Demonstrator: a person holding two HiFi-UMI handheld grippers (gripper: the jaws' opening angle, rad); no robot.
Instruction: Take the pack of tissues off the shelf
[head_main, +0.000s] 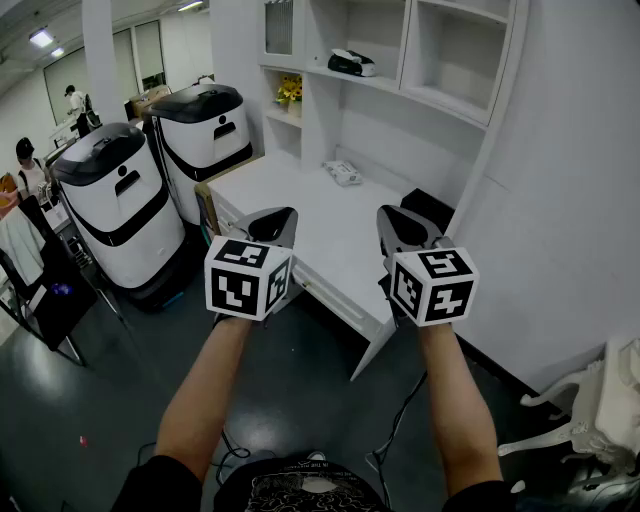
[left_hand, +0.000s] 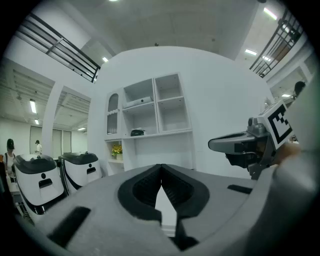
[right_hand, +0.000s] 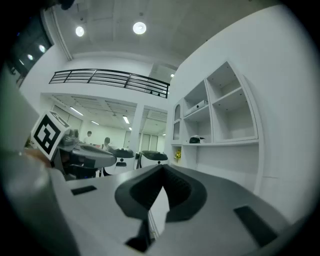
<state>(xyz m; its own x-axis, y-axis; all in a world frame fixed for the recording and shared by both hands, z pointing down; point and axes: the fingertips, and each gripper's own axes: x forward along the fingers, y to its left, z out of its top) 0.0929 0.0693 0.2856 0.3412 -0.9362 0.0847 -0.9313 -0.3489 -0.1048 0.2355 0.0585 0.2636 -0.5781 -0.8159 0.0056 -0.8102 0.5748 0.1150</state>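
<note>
A black-and-white pack (head_main: 352, 63) lies on the middle shelf of the white wall unit (head_main: 440, 100); it also shows small in the left gripper view (left_hand: 137, 132) and the right gripper view (right_hand: 196, 139). A flat white packet (head_main: 343, 172) lies on the desk (head_main: 300, 235) below. My left gripper (head_main: 283, 222) (left_hand: 161, 167) and right gripper (head_main: 400, 222) (right_hand: 162, 167) hover side by side over the desk's front edge, well short of the shelf. Both are shut with nothing between the jaws.
Two white-and-black wheeled machines (head_main: 120, 190) (head_main: 205, 125) stand left of the desk. Yellow flowers (head_main: 290, 92) sit in a low shelf niche. A white box (left_hand: 145, 100) lies on the upper shelf. People stand far left. A white chair (head_main: 600, 420) is at lower right.
</note>
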